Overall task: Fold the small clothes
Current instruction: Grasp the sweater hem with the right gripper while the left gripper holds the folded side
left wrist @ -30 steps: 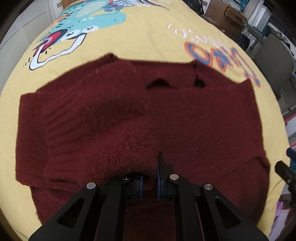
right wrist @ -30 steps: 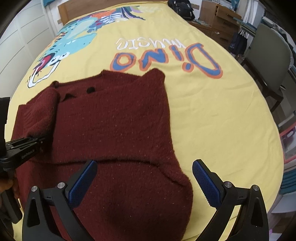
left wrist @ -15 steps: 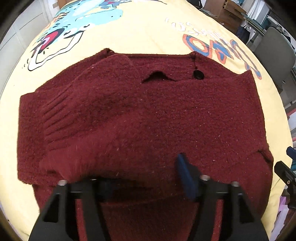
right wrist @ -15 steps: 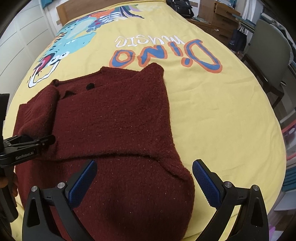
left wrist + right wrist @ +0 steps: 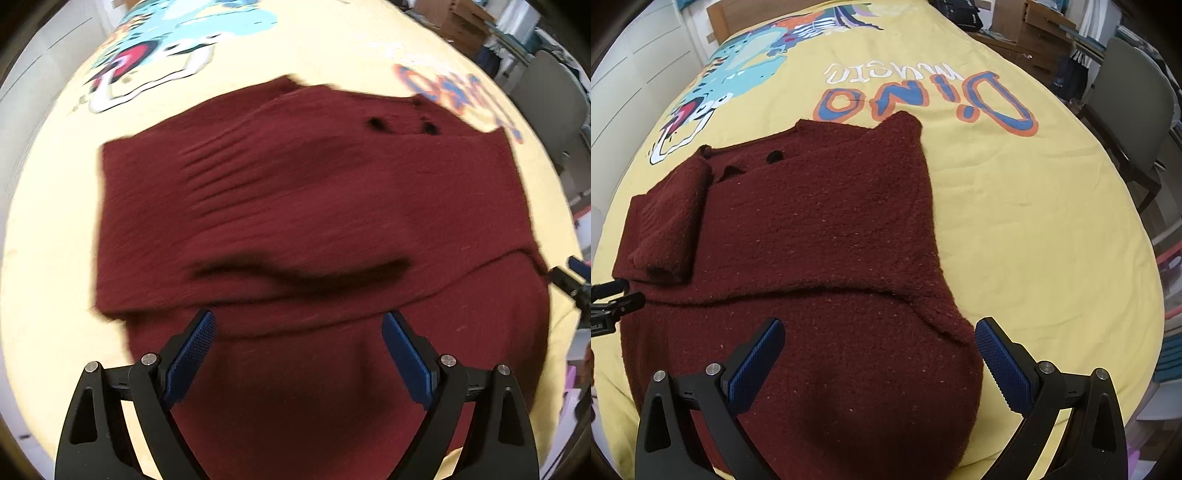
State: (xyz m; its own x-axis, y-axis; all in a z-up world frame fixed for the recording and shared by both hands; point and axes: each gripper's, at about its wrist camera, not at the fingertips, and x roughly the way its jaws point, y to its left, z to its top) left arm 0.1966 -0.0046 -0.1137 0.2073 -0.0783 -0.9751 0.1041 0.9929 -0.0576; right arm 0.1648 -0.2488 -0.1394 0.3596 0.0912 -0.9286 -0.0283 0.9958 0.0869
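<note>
1. The left gripper [image 5: 297, 347] hangs over the near part of the sweater [image 5: 314, 206]. Its jaws have just been opening and now stand wide apart, with nothing between the blue pads [image 5: 192, 354].
2. The sweater [image 5: 798, 236] is dark red and lies flat on the yellow bedspread [image 5: 1034, 221], near the front edge of the bed.
3. In the right wrist view, one sleeve [image 5: 665, 221] is folded over the sweater's left side, and its cuff lies open toward the camera.
4. A fold edge runs across the sweater from left to right, just beyond both grippers.
5. The right gripper [image 5: 879, 350] is over the sweater's near right corner. Its jaws are also wide apart and hold nothing.
6. A chair [image 5: 1126, 110] stands to the right of the bed.
</note>
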